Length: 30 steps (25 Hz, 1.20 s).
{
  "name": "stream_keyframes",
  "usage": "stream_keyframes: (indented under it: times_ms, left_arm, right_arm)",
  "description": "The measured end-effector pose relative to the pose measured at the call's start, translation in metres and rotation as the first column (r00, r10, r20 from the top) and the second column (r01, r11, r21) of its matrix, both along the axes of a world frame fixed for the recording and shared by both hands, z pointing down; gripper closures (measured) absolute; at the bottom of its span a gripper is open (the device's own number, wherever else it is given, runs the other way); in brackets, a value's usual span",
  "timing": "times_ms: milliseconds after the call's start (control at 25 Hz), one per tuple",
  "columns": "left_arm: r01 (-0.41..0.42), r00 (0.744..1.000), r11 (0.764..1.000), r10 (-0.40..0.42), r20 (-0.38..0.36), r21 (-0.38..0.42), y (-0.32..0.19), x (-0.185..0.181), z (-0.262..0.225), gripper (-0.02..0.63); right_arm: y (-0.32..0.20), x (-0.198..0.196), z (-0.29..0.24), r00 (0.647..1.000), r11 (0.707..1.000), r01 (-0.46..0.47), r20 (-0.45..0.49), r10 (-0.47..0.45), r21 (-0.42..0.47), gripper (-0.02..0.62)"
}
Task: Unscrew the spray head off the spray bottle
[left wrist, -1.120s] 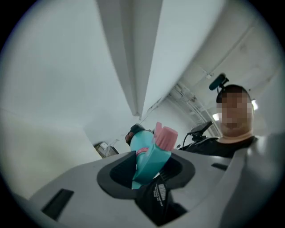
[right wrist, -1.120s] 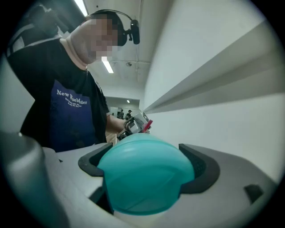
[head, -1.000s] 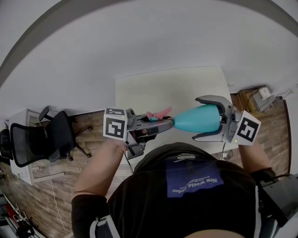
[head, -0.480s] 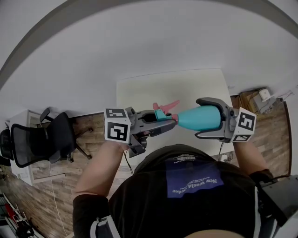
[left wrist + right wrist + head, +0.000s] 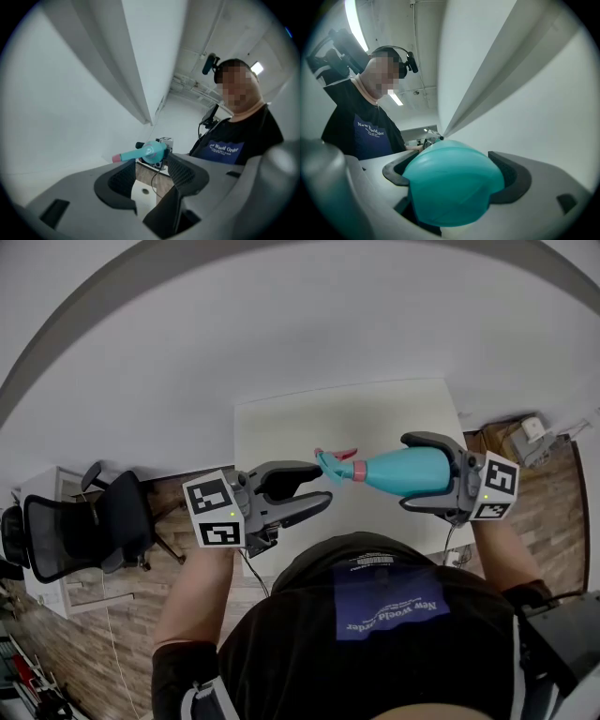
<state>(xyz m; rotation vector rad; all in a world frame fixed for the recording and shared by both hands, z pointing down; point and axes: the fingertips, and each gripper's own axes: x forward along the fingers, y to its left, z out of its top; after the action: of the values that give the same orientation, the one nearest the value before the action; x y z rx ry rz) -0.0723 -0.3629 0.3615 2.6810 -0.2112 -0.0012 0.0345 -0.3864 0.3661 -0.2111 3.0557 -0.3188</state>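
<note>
In the head view the teal spray bottle point(image 5: 412, 470) lies level in the air over the cream table point(image 5: 281, 427). My right gripper point(image 5: 405, 472) is shut on its wide body. The spray head point(image 5: 336, 463), teal with a pink trigger, sits on the bottle's neck and points left. My left gripper point(image 5: 323, 486) stands open just left of it; its jaws have just been opening and nothing is between them. In the left gripper view the spray head point(image 5: 149, 152) shows beyond the left gripper point(image 5: 152, 171), clear of its pads. The bottle point(image 5: 452, 187) fills the right gripper point(image 5: 454, 173).
A black office chair point(image 5: 84, 521) stands on the wooden floor point(image 5: 178, 493) at the left. A small open box point(image 5: 525, 432) sits on the floor to the right of the table. My own torso fills the lower middle of the head view.
The left gripper let go of the spray head, opened, rolled and drew back to the left. The right gripper rolled with the bottle, and the pink trigger now points another way.
</note>
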Motion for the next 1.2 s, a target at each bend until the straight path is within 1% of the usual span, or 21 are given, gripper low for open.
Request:
stream_keyframes:
  times_ms: [80, 160, 240, 320, 400, 440, 520, 600, 640, 680, 720, 840, 1040, 1080, 1120, 1200]
  left_arm:
    - [0.017, 0.996, 0.997, -0.023, 0.082, 0.075, 0.001, -0.008, 0.004, 0.405]
    - [0.034, 0.984, 0.988, -0.06, 0.17, 0.15, 0.001, -0.017, 0.007, 0.405]
    - [0.044, 0.971, 0.974, -0.095, 0.222, 0.224, -0.001, -0.024, 0.002, 0.405]
    - [0.03, 0.961, 0.953, -0.111, 0.253, 0.303, -0.001, -0.023, -0.009, 0.405]
    - [-0.008, 0.945, 0.919, -0.122, 0.304, 0.394, -0.001, -0.015, -0.016, 0.405]
    - [-0.037, 0.935, 0.896, -0.125, 0.333, 0.442, -0.001, -0.009, -0.016, 0.405]
    - [-0.123, 0.913, 0.839, -0.114, 0.392, 0.53, 0.002, 0.005, -0.011, 0.405]
    - [-0.206, 0.891, 0.787, -0.094, 0.444, 0.581, 0.008, 0.018, 0.001, 0.405]
    - [-0.238, 0.883, 0.767, -0.084, 0.463, 0.595, 0.011, 0.024, 0.008, 0.405]
    - [-0.263, 0.878, 0.753, -0.073, 0.473, 0.603, 0.015, 0.029, 0.013, 0.405]
    - [-0.278, 0.879, 0.745, -0.058, 0.474, 0.606, 0.018, 0.033, 0.016, 0.405]
    - [-0.287, 0.891, 0.744, -0.023, 0.453, 0.603, 0.022, 0.041, 0.017, 0.405]
    - [-0.303, 0.892, 0.736, -0.004, 0.452, 0.605, 0.026, 0.045, 0.018, 0.408]
    - [-0.304, 0.894, 0.736, 0.0, 0.448, 0.606, 0.027, 0.045, 0.017, 0.42]
    - [-0.303, 0.895, 0.736, 0.003, 0.446, 0.605, 0.028, 0.045, 0.017, 0.453]
    - [-0.3, 0.897, 0.743, 0.006, 0.443, 0.598, 0.028, 0.045, 0.019, 0.456]
  right_arm:
    - [-0.002, 0.002, 0.0, 1.0, 1.0, -0.004, 0.001, 0.004, -0.009, 0.133]
    - [-0.002, 0.003, 0.001, 1.0, 1.0, -0.003, -0.001, 0.003, -0.016, 0.133]
    - [-0.001, 0.002, 0.001, 1.0, 1.0, 0.003, -0.002, -0.003, -0.025, 0.133]
    - [0.001, -0.001, 0.001, 1.0, 0.999, 0.014, -0.007, -0.015, -0.033, 0.133]
    - [0.003, -0.006, 0.003, 0.999, 0.999, 0.032, -0.017, -0.032, -0.041, 0.133]
    - [0.005, -0.009, 0.005, 0.999, 0.998, 0.042, -0.023, -0.043, -0.046, 0.133]
    - [0.008, -0.014, 0.007, 0.997, 0.996, 0.062, -0.031, -0.064, -0.057, 0.133]
    - [0.012, -0.018, 0.008, 0.996, 0.994, 0.082, -0.034, -0.084, -0.067, 0.133]
    - [0.013, -0.02, 0.009, 0.995, 0.993, 0.091, -0.035, -0.093, -0.071, 0.133]
    - [0.015, -0.02, 0.009, 0.994, 0.993, 0.098, -0.037, -0.1, -0.073, 0.133]
    - [0.016, -0.021, 0.009, 0.994, 0.992, 0.103, -0.04, -0.106, -0.074, 0.133]
    - [0.018, -0.022, 0.01, 0.992, 0.99, 0.116, -0.048, -0.12, -0.075, 0.133]
    - [0.02, -0.025, 0.013, 0.989, 0.987, 0.134, -0.053, -0.139, -0.089, 0.133]
    - [0.02, -0.025, 0.013, 0.989, 0.986, 0.136, -0.053, -0.142, -0.092, 0.133]
    - [0.02, -0.025, 0.014, 0.988, 0.986, 0.138, -0.053, -0.143, -0.094, 0.133]
    - [0.02, -0.025, 0.014, 0.988, 0.986, 0.139, -0.057, -0.144, -0.091, 0.133]
